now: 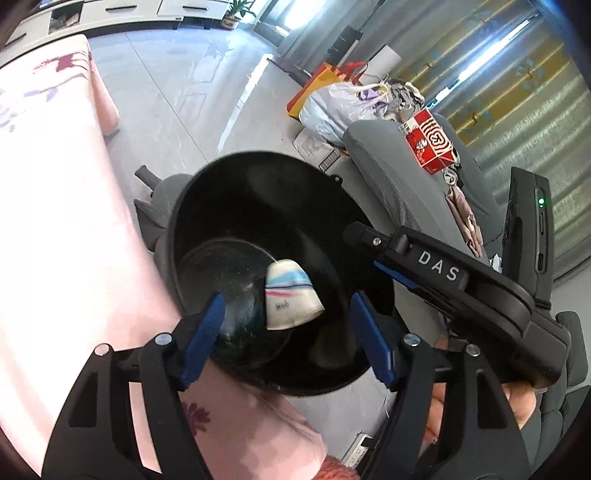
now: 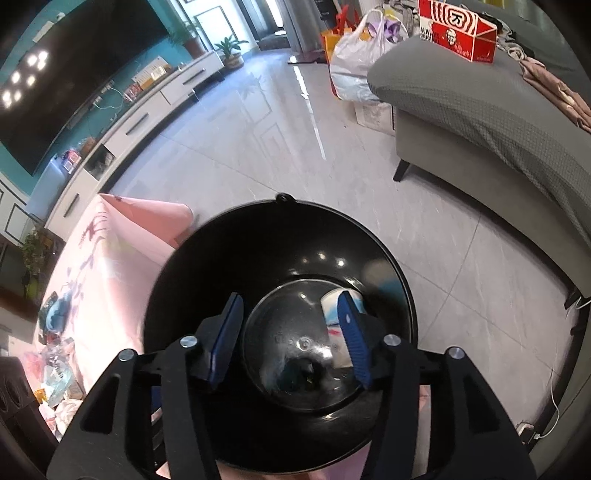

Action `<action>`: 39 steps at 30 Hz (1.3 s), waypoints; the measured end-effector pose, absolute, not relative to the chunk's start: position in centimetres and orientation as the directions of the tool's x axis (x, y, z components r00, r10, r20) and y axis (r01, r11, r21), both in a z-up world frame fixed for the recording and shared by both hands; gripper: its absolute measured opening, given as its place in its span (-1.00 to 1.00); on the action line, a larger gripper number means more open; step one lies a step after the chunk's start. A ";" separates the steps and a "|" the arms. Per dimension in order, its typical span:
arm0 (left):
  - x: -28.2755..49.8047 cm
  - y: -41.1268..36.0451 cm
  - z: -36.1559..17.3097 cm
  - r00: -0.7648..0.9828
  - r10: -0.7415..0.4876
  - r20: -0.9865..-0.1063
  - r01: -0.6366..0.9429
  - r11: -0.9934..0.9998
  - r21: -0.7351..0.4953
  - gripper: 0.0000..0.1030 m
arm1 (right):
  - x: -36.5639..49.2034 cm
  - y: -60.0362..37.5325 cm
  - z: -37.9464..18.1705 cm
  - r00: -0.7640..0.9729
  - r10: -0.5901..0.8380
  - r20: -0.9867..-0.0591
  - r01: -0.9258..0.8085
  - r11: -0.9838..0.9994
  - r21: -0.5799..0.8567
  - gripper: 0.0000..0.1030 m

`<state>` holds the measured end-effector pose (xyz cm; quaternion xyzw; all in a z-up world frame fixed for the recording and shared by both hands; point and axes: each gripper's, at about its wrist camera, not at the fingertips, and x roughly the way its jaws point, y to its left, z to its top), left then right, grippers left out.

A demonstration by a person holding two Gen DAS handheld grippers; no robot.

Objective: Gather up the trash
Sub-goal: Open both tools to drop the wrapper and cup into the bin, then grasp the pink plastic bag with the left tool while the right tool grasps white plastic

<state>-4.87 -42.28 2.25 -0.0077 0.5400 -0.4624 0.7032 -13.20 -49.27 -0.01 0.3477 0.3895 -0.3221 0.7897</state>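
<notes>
A black bin [image 1: 258, 192] stands beside the pink table, and both grippers hang over its mouth. A white paper cup [image 1: 291, 299] with blue and pink stripes lies tilted inside it. My left gripper [image 1: 288, 332] is open, its blue pads wide apart on either side of the cup and touching nothing. The right gripper's black housing [image 1: 443, 273] reaches in from the right, held by a hand [image 1: 517, 406]. In the right wrist view the bin [image 2: 280, 236] fills the lower middle. My right gripper [image 2: 291, 332] is open above it, and its right finger half hides the cup [image 2: 332, 299].
The table with the pink flowered cloth [image 1: 55, 221] lies left of the bin, with several loose wrappers [image 2: 55, 369] at its near end. A grey sofa [image 2: 480, 110] bearing a red carton [image 2: 458, 29] runs along the right. Full plastic bags [image 2: 351, 66] sit on the tiled floor beyond.
</notes>
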 end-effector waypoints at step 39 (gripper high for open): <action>3.5 2.1 14.4 0.615 -0.316 -0.723 -0.043 0.902 -0.430 0.94 | -3.9 -23.5 15.8 0.714 0.061 -0.697 0.235 0.917 0.321 0.64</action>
